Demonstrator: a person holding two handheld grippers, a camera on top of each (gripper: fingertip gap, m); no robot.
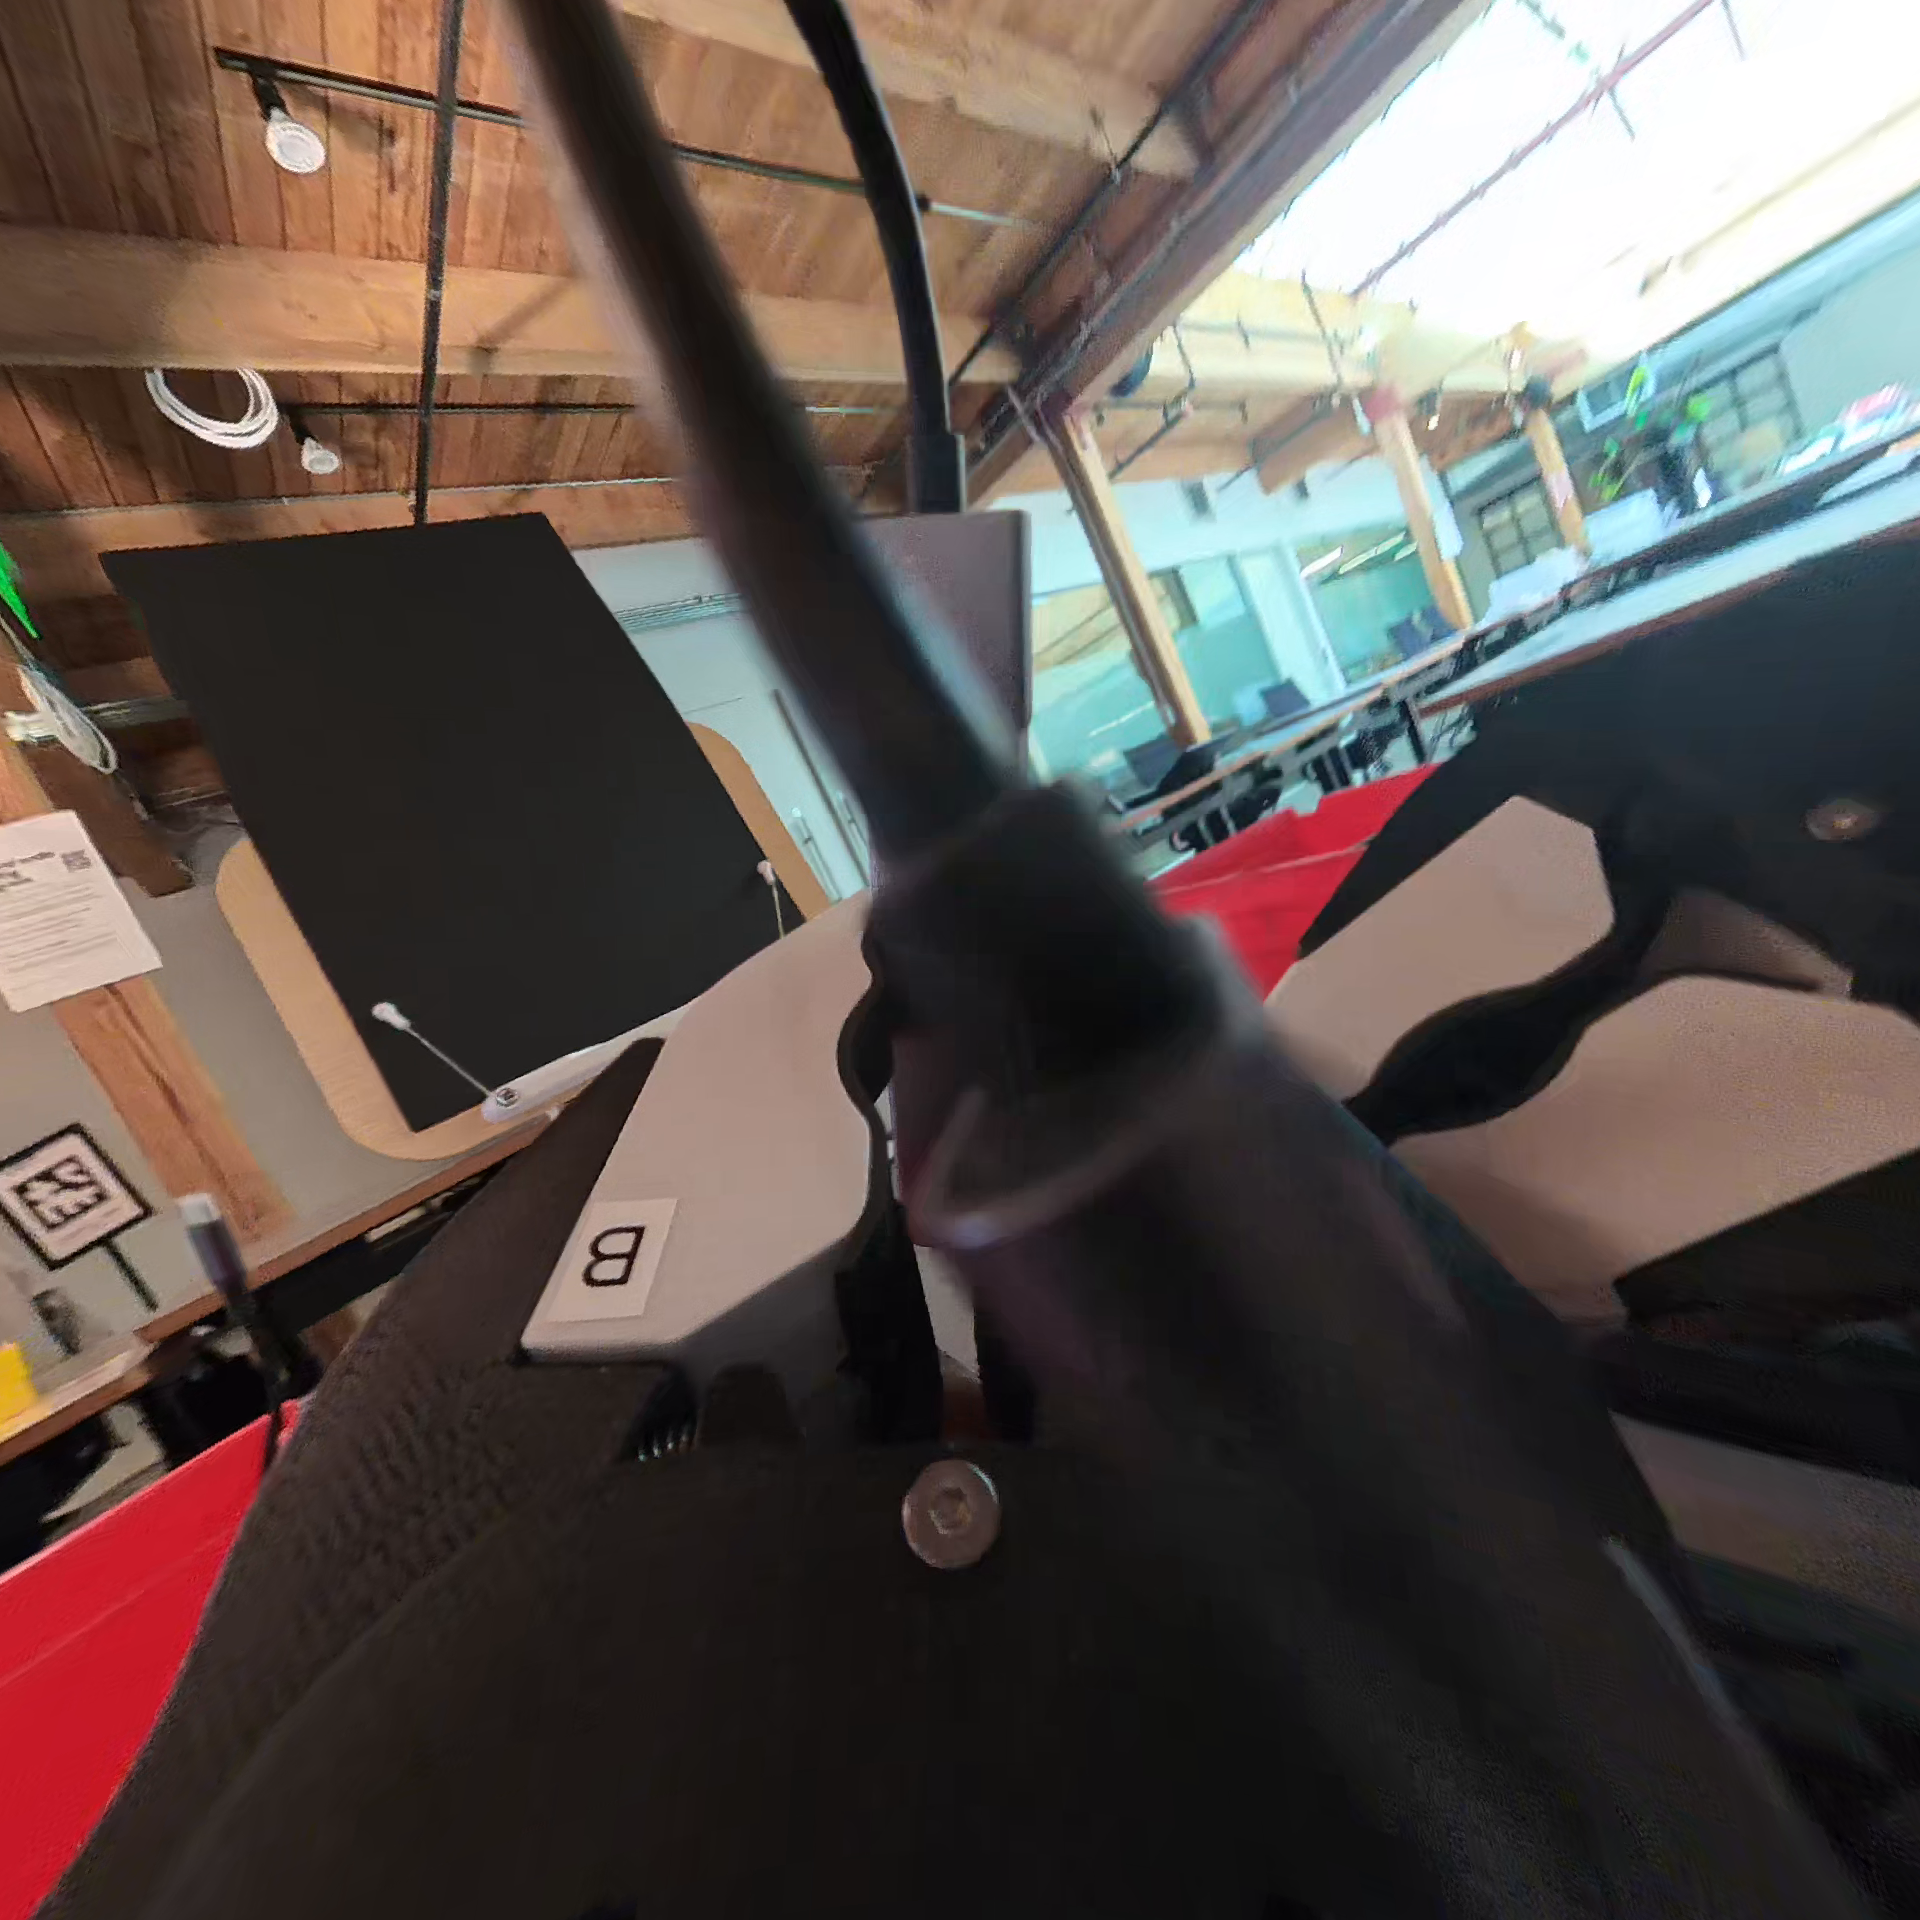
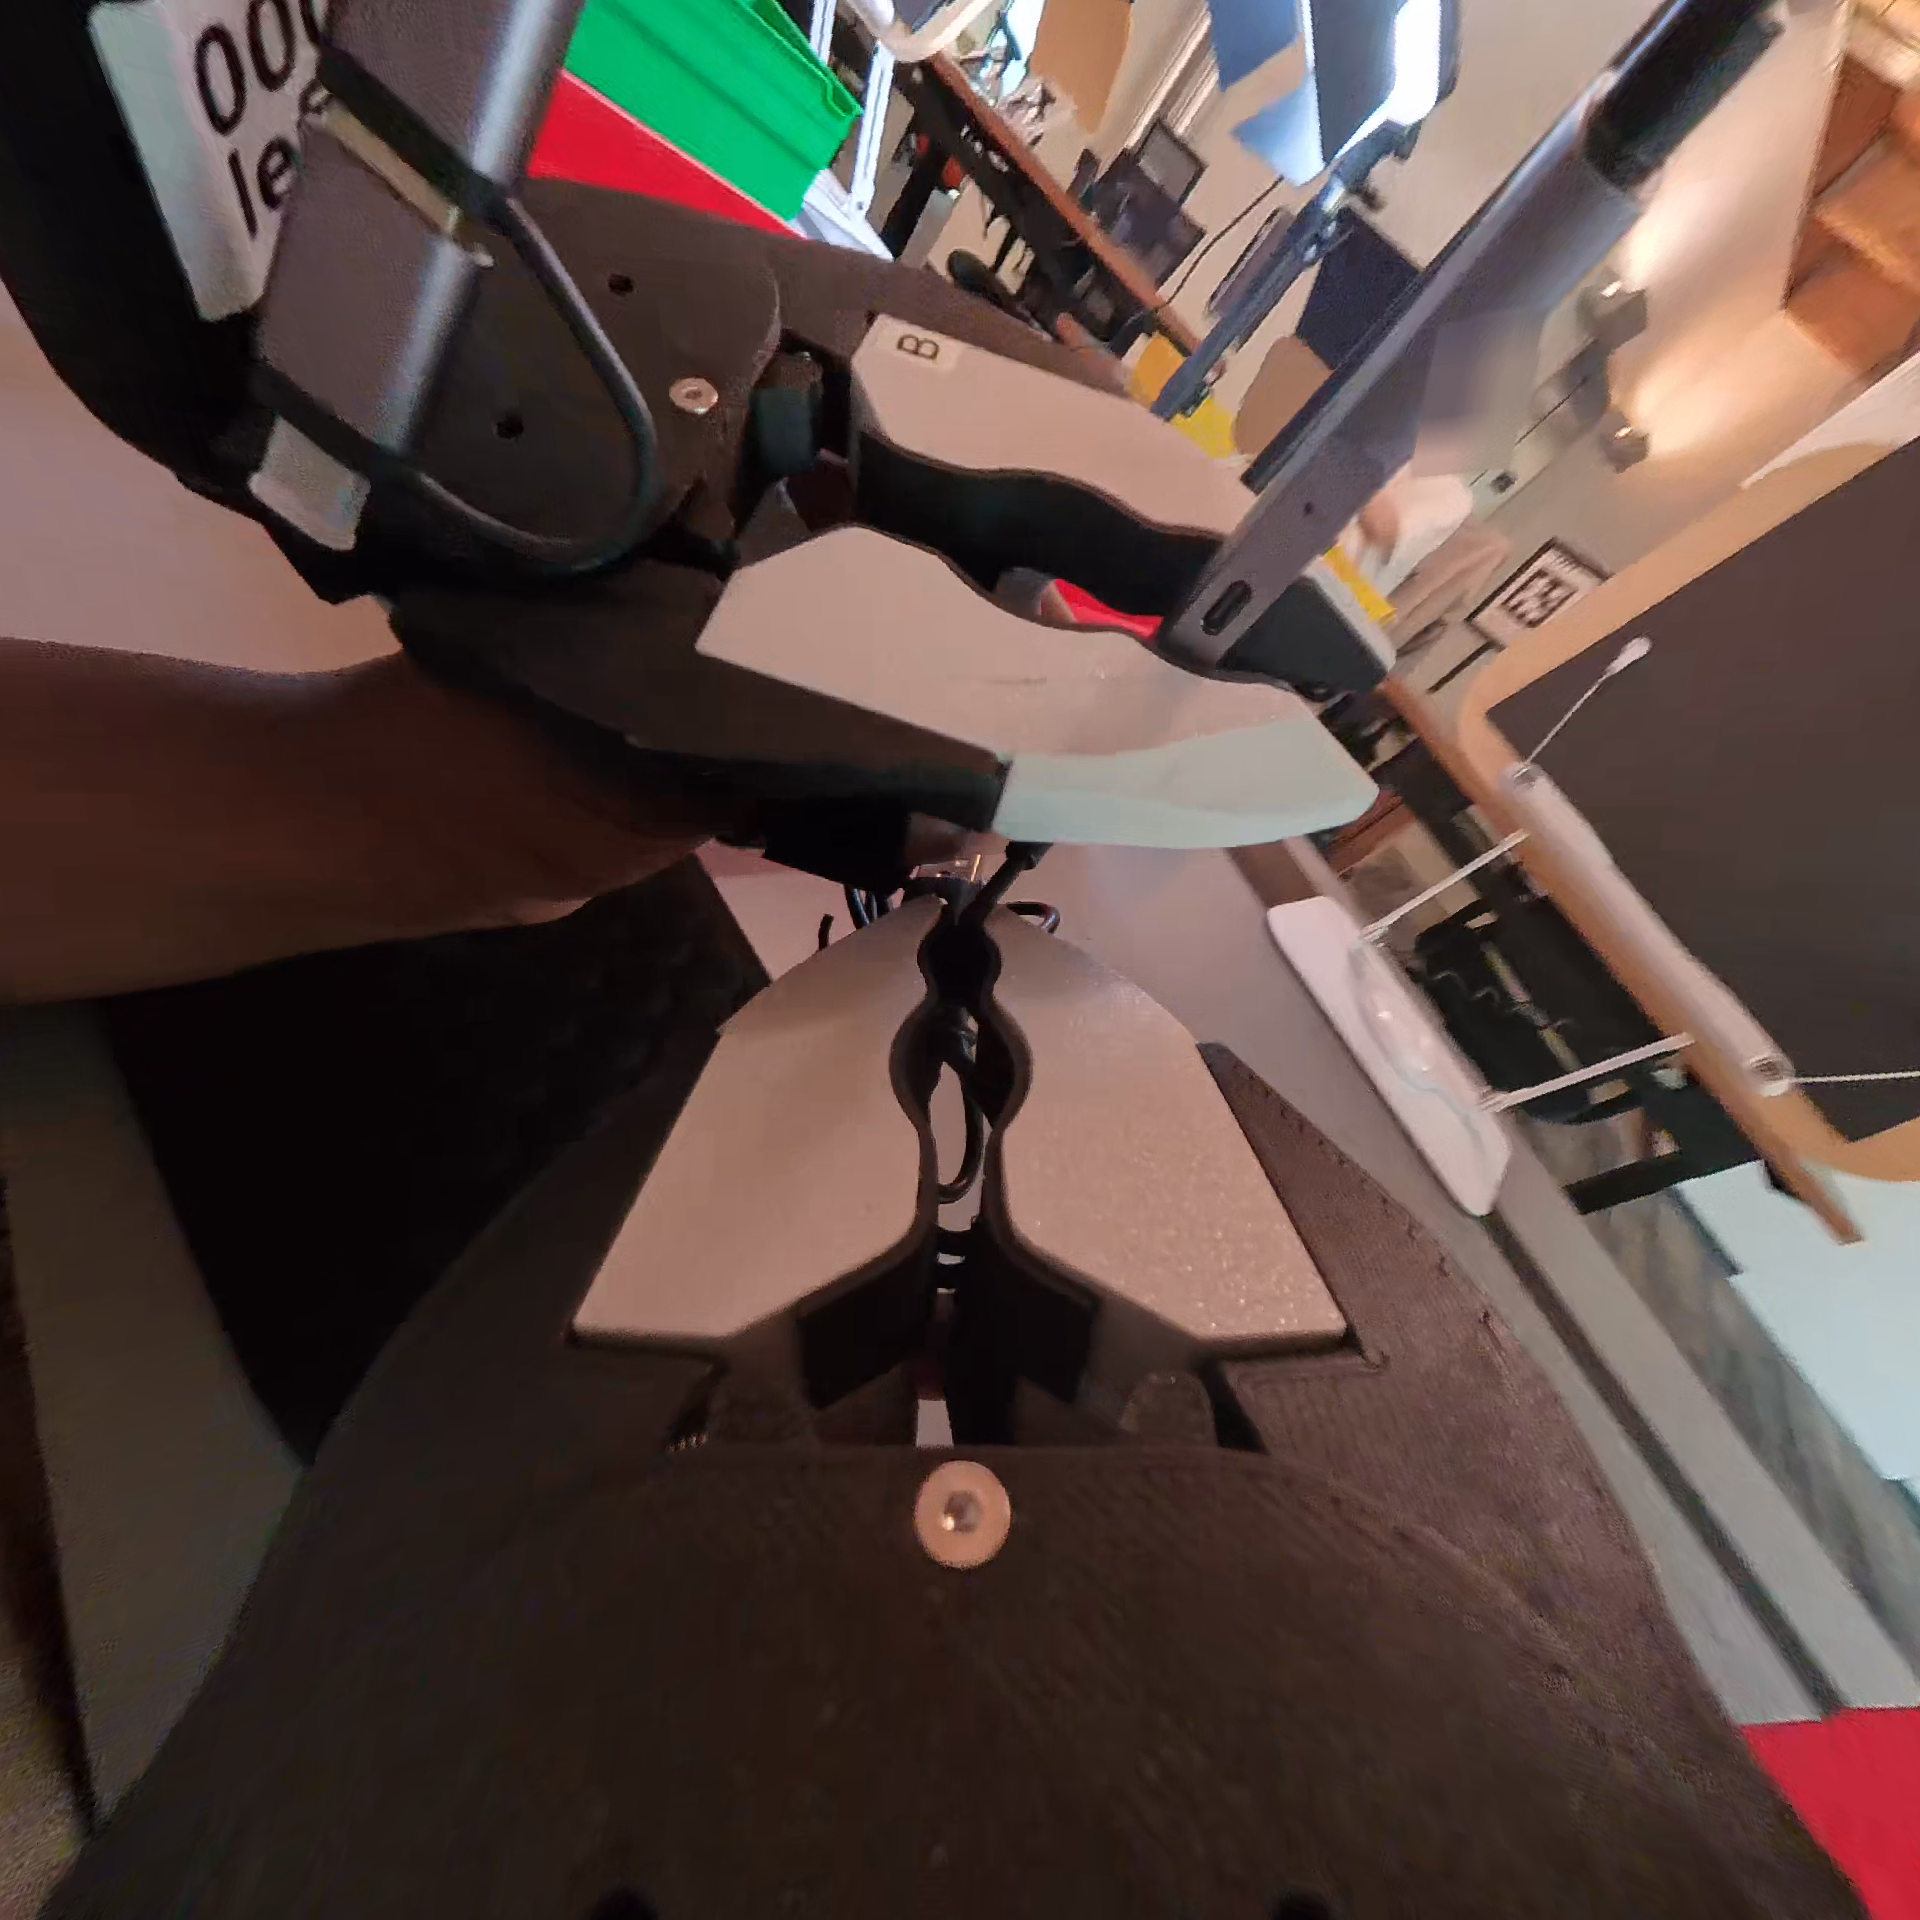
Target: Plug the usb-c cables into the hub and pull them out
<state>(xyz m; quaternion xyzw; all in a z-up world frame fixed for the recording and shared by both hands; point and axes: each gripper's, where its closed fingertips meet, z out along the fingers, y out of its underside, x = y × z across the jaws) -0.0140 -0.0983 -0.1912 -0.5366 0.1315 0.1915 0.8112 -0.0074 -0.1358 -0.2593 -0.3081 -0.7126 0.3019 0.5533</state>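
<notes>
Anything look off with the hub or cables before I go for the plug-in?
The hub is lifted off the table, held tilted in the left gripper, with the end port empty. The right gripper is shut on a black cable, whose plug isn't clearly visible. Nothing looks damaged.

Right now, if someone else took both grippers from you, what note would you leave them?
Left gripper: jaws shut on the grey hub, held in the air.
Right gripper: jaws shut on a thin black cable, below the hub.
Done: both picked up; the hub's end port shows empty.
Left: plug the cable in, then pull it out.
</notes>
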